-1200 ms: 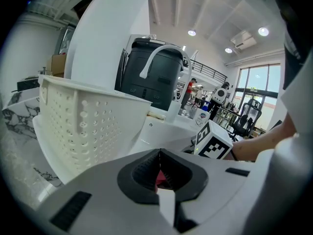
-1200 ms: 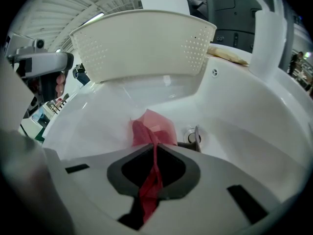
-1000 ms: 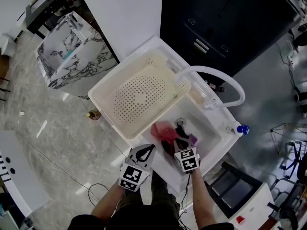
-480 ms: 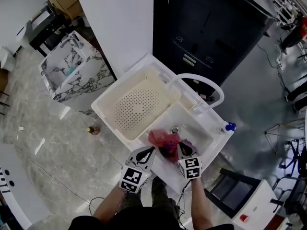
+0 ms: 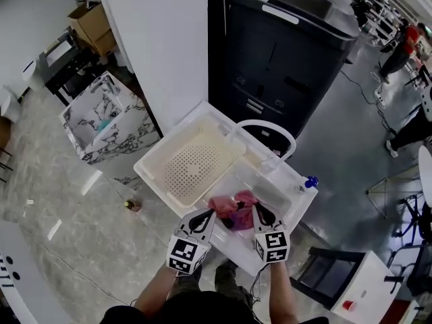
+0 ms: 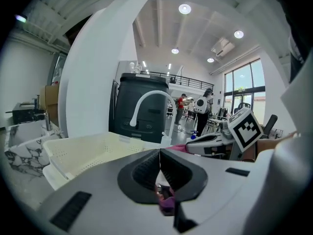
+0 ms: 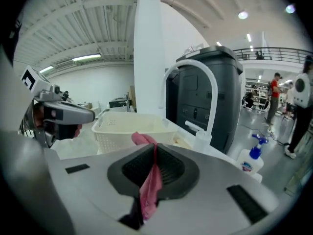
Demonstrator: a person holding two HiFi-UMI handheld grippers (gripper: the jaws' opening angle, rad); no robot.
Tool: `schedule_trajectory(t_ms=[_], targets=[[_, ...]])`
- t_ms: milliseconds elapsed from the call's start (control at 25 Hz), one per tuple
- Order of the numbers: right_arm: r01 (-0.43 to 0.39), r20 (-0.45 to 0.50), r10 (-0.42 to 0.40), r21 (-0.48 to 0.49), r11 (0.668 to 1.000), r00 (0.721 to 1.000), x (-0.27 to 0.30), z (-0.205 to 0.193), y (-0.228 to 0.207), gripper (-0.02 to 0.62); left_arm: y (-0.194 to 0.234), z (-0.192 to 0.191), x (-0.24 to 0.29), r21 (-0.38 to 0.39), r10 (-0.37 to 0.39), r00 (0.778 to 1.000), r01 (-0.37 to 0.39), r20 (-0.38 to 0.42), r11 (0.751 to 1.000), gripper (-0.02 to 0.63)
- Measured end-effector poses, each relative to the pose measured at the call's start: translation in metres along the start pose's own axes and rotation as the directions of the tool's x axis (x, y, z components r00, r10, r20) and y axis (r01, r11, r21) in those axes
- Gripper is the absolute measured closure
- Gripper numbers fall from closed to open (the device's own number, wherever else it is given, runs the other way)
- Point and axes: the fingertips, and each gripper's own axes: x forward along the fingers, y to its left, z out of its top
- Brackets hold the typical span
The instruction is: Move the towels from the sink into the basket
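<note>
At the bottom centre of the head view, both grippers are raised over the sink (image 5: 278, 192), each clamped on the bundle of towels (image 5: 233, 206) that hangs between them. The bundle is pink and magenta with a darker fold underneath, and it is held above the basin, just right of the basket (image 5: 192, 164).

The left gripper (image 5: 204, 216) meets the bundle's left edge. In the left gripper view its jaws (image 6: 159, 160) are pressed together, with a scrap of purple cloth (image 6: 167, 203) caught low between them; whether it is a separate towel or a fold of the same one I cannot tell.

The right gripper (image 5: 258, 212) is at the bundle's right edge. In the right gripper view its jaws (image 7: 155, 153) are closed on a pink towel (image 7: 150, 182) — one end pokes up past the fingertips and the rest hangs down through the slot.

The cream basket has a perforated floor and nothing in it. It sits in the left half of the white sink unit and shows again at the left of the left gripper view (image 6: 83, 153) and at centre-left of the right gripper view (image 7: 129, 131).

A white arched faucet (image 5: 266, 122) rises at the back of the sink, toward the upper part of the frame, and a soap bottle (image 5: 309, 181) with a blue pump stands on the sink's right corner. A dark cabinet (image 5: 283, 59) fills the upper centre of the head view.
</note>
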Motion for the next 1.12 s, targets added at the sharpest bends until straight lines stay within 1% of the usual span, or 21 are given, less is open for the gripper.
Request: schedule_trajectory(t_ms=[160,360,640,880,1120], targets=[[0.007,0.079,-0.006,-0.016,1.000,0.997,-0.022,0.038,0.008,0.554,0.005,0.021,-0.009,0.012,0.011,0.999,-0.012,0.042,1.000,0.598],[0.029,0.183,-0.021,-0.040,0.999,0.983,-0.043,0.084,0.014,0.554,0.014,0.050,-0.017,0.050,0.024,0.995,-0.028,0.095,0.998,0.598],[0.030,0.273,-0.017,-0.044,0.999,0.962,-0.054,0.122,0.023,0.554,0.028,0.074,-0.027,0.071,0.037,0.989,-0.048,0.143,0.996,0.598],[0.016,0.340,0.011,-0.075,0.997,0.940,-0.052,0.158,0.033,0.554,0.043,0.088,-0.031,0.087,0.056,0.984,-0.071,0.168,0.994,0.598],[-0.014,0.410,0.063,-0.121,0.993,0.910,-0.043,0.200,0.048,0.554,0.067,0.090,-0.043,0.069,0.111,0.976,-0.125,0.186,0.990,0.598]])
